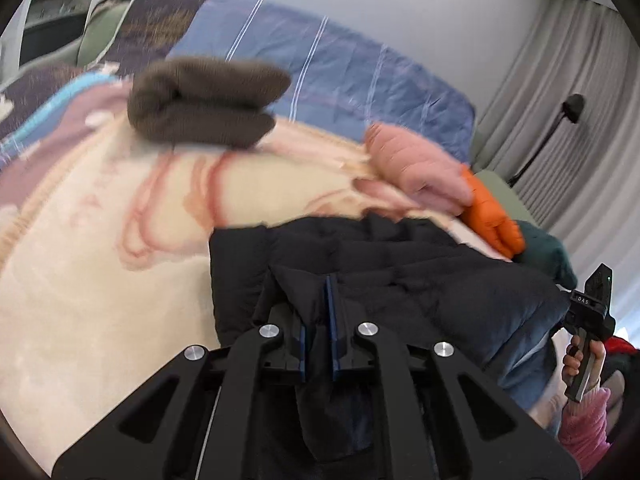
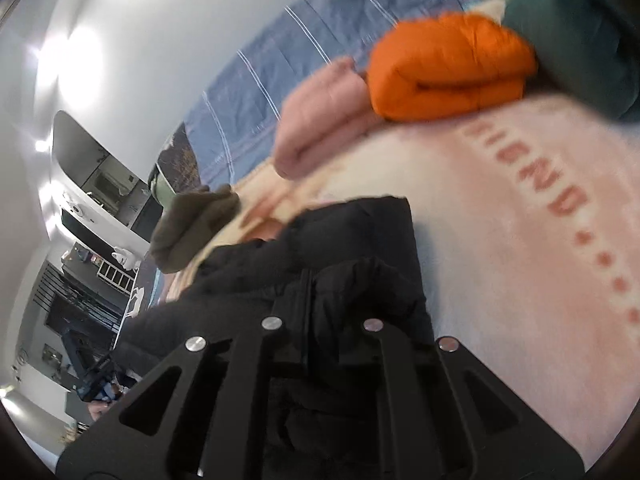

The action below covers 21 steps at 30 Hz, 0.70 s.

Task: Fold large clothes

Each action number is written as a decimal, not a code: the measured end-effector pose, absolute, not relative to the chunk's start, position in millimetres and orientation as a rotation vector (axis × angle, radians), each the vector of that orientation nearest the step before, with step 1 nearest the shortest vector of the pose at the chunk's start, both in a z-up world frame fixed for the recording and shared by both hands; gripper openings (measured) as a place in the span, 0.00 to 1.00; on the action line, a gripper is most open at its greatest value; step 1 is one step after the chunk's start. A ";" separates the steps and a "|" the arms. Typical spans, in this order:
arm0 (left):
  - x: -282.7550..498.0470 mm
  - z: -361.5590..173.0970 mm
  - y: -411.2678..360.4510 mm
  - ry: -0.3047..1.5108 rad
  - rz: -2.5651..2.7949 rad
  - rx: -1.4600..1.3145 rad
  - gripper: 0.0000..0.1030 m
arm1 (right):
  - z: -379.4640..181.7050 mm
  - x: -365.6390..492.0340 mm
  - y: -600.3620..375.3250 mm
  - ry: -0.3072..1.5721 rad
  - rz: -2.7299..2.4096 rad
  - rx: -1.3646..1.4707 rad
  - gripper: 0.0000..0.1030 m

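Note:
A black puffy jacket lies bunched on a cream and pink blanket spread over a bed. My left gripper is shut on a fold of the jacket: black fabric sits between its blue pads and drapes over the left finger. In the right wrist view the same jacket covers the fingers of my right gripper, which is shut on the cloth. From the left wrist view, the right gripper's body shows at the jacket's far right side, held by a hand in a pink sleeve.
Folded garments line the blanket's far edge: a brown one, a pink one, an orange one and a teal one. Behind them lies a blue striped quilt. A black floor lamp stands by grey curtains.

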<state>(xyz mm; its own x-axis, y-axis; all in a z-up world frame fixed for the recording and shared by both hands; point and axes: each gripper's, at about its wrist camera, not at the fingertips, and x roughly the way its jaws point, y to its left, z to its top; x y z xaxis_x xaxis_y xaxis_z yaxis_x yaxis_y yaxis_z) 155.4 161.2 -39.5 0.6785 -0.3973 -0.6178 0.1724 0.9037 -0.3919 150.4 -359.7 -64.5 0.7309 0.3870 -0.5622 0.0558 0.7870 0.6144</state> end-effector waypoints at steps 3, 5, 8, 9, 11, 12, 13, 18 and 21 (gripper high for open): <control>163.5 -55.9 160.0 0.782 -0.341 -0.322 0.12 | -76.4 158.2 -359.6 0.751 0.209 0.653 0.10; 162.9 -56.8 160.4 0.777 -0.353 -0.314 0.13 | -75.8 158.5 -359.3 0.758 0.220 0.638 0.11; 158.8 -51.7 167.3 0.769 -0.367 -0.341 0.17 | -66.3 150.8 -360.6 0.756 0.235 0.621 0.15; 154.8 -48.3 170.0 0.762 -0.369 -0.354 0.21 | -60.9 145.8 -359.6 0.747 0.238 0.618 0.23; 141.2 -36.1 178.3 0.729 -0.358 -0.363 0.36 | -42.6 125.6 -363.1 0.678 0.237 0.585 0.57; 130.7 -27.5 183.0 0.692 -0.328 -0.349 0.54 | -35.8 117.2 -362.9 0.644 0.220 0.559 0.72; 122.9 -21.1 185.6 0.658 -0.291 -0.330 0.63 | -23.2 101.5 -359.8 0.587 0.179 0.474 0.73; 68.4 3.3 181.5 0.545 -0.209 -0.153 0.71 | -5.5 61.7 -324.1 0.548 0.125 0.077 0.80; 51.4 -3.7 149.0 0.580 -0.255 0.037 0.77 | -22.3 51.2 -291.5 0.611 0.164 -0.165 0.82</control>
